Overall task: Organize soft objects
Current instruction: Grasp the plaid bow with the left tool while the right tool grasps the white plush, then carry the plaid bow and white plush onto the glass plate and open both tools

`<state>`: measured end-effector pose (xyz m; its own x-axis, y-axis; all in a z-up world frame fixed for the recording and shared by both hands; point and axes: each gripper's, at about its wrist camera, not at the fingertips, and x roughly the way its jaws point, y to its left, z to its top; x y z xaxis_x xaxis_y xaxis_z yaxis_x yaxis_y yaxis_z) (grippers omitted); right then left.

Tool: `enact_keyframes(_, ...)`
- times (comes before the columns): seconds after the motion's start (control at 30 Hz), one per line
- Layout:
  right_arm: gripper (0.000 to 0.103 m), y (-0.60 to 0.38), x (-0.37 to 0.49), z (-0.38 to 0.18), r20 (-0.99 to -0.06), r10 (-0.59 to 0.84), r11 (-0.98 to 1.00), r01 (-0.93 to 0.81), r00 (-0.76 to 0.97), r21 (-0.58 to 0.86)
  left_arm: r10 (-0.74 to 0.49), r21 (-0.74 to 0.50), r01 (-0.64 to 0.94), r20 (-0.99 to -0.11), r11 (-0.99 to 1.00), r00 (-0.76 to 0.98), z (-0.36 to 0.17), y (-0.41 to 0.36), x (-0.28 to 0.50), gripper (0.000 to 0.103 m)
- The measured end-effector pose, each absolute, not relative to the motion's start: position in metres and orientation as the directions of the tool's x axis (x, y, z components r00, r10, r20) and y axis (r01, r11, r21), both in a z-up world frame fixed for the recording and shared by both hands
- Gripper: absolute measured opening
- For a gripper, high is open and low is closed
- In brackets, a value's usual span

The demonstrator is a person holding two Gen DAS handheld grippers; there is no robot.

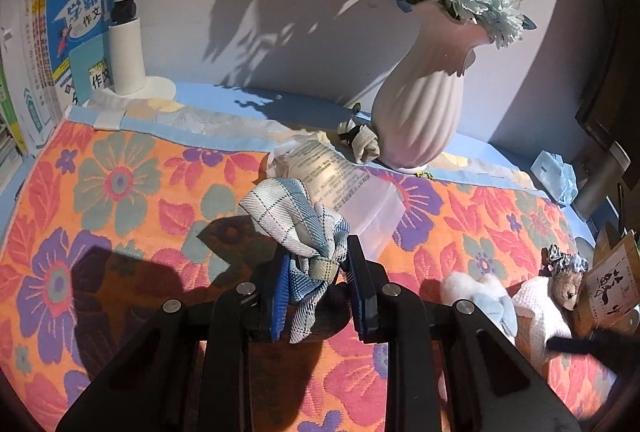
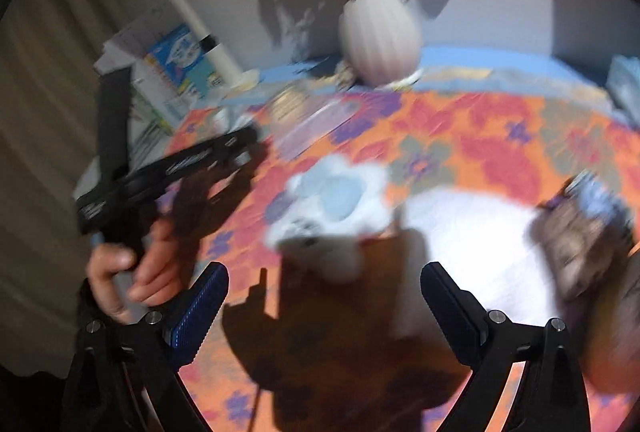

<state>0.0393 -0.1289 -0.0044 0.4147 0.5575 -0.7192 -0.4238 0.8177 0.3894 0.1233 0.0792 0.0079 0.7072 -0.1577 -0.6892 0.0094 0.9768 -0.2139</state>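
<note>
My left gripper (image 1: 318, 264) is shut on a blue-and-white plaid fabric bow (image 1: 298, 228) and holds it above the floral cloth (image 1: 120, 192). A beige fabric bow (image 1: 360, 140) lies by the vase base. A white and pale blue plush (image 1: 484, 298) lies at the right beside a white waffle cloth (image 1: 536, 304) with a brown plush toy (image 1: 566, 288) on it. My right gripper (image 2: 324, 296) is open and empty, hovering just in front of the white-blue plush (image 2: 332, 200). That view is blurred. The left gripper (image 2: 192, 160) shows there at the left.
A ribbed white vase (image 1: 420, 104) with flowers stands at the back. A clear printed plastic bag (image 1: 344, 184) lies in the middle. A white lamp base (image 1: 128, 56) and books (image 1: 76, 32) stand at back left. A blue tissue pack (image 1: 556, 172) is at the right.
</note>
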Motion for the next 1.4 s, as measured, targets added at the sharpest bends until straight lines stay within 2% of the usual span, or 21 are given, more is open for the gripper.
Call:
enact_keyframes(0.13, 0.096, -0.092, 0.04, -0.012, -0.763, 0.514, 0.836, -0.43, 0.393, 0.341, -0.168, -0.236, 0.006, -0.674, 0.972, 0.719, 0.011, 0.084, 0.12, 0.022)
enact_keyframes(0.27, 0.097, -0.077, 0.068, -0.029, -0.829, 0.342, 0.929, -0.293, 0.443, 0.226, -0.182, -0.273, -0.006, -0.655, 0.962, 0.734, 0.014, 0.092, 0.118, 0.022)
enact_keyframes(0.43, 0.103, -0.08, 0.089, -0.029, -0.784, 0.392, 0.919, -0.232, 0.481, 0.318, -0.233, -0.331, 0.013, -0.634, 0.943, 0.737, 0.015, 0.096, 0.116, 0.022)
enact_keyframes(0.57, 0.103, -0.075, 0.092, -0.03, -0.773, 0.369, 0.929, -0.235, 0.515, 0.287, -0.249, -0.337, 0.03, -0.628, 0.941, 0.737, 0.015, 0.092, 0.115, 0.022)
enact_keyframes(0.67, 0.095, -0.065, 0.087, -0.031, -0.786, 0.297, 0.952, -0.233, 0.542, 0.2, -0.247, -0.326, 0.038, -0.631, 0.945, 0.736, 0.015, 0.088, 0.115, 0.022)
enact_keyframes(0.73, 0.076, -0.062, 0.084, -0.031, -0.789, 0.247, 0.964, -0.225, 0.562, 0.142, -0.235, -0.312, 0.035, -0.634, 0.949, 0.737, 0.014, 0.087, 0.116, 0.022)
enact_keyframes(0.83, 0.062, -0.06, 0.076, -0.028, -0.773, 0.258, 0.958, -0.258, 0.58, 0.126, -0.224, -0.307, 0.026, -0.633, 0.951, 0.741, 0.014, 0.089, 0.116, 0.022)
enact_keyframes(0.9, 0.059, -0.063, 0.069, -0.026, -0.759, 0.295, 0.947, -0.282, 0.58, 0.153, -0.209, -0.295, 0.016, -0.634, 0.955, 0.744, 0.013, 0.09, 0.117, 0.022)
enact_keyframes(1.13, 0.059, -0.09, 0.031, -0.021, -0.722, 0.374, 0.925, -0.287, 0.581, 0.249, -0.185, -0.235, 0.04, -0.638, 0.971, 0.748, 0.012, 0.068, 0.105, 0.022)
enact_keyframes(1.3, 0.059, -0.133, 0.004, -0.027, -0.75, 0.374, 0.927, -0.207, 0.546, 0.312, -0.242, -0.248, 0.103, -0.635, 0.963, 0.733, 0.01, 0.027, 0.067, 0.022)
enact_keyframes(1.4, 0.059, -0.156, -0.011, -0.024, -0.773, 0.303, 0.952, -0.144, 0.557, 0.269, -0.276, -0.259, 0.138, -0.635, 0.956, 0.721, 0.01, 0.002, 0.045, 0.022)
